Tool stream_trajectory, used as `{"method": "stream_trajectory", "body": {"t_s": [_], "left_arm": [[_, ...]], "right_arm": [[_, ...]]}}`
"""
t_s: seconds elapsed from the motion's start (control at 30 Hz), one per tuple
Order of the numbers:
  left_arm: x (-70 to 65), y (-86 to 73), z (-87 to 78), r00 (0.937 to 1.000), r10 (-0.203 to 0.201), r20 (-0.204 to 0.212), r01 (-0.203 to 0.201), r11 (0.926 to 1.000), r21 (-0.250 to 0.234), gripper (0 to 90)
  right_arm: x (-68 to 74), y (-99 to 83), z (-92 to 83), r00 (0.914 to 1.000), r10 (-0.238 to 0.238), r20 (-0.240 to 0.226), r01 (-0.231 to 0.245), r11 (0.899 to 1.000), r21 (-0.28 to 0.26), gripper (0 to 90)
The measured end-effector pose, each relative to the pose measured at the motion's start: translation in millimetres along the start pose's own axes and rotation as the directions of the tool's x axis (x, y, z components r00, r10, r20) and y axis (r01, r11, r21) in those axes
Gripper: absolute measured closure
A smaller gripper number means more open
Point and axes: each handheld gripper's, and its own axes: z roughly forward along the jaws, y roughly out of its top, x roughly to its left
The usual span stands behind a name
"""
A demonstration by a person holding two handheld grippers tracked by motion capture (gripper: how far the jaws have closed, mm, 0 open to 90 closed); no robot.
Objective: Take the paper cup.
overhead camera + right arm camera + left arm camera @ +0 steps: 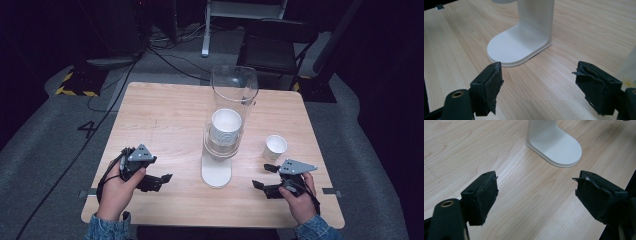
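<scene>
Cups sat stacked in the clear dispenser (226, 120) mid-table, one loose cup (275, 147) just right of it; left gripper (159, 181) and right gripper (264, 182) flanked its base, both wide open, empty, seemingly poised.

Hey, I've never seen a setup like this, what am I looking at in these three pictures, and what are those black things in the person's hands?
No robot here: a person holds a hand-held two-jaw tool in each hand. The high view looks down on a light wooden table. The left gripper and right gripper both rest low over it, jaws wide apart, holding nothing. The other two pictures come from cameras riding on each gripper, looking out between its black padded jaws. At the table's middle stands a white cup dispenser with a clear plastic tube holding a stack of white paper cups; its rounded white base appears in both gripper views. One small white paper cup stands alone near the right gripper.
</scene>
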Motion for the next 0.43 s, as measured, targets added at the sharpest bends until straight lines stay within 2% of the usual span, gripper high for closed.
{"method": "stream_trajectory", "body": {"t_s": [0.23,0.43], "left_arm": [[1.1,-0.6,-0.4,1.0,0.008,0.0,-0.008,1.0,0.002,17.8],[2.1,-1.3,0.7,0.9999,-0.005,-0.013,0.005,1.0,0.007,17.1]], "right_arm": [[1.3,-3.4,6.7,0.9999,-0.009,-0.014,0.009,1.0,0.022,19.0],[0.3,-4.7,8.8,0.9997,-0.01,-0.022,0.01,1.0,0.027,18.1]]}}
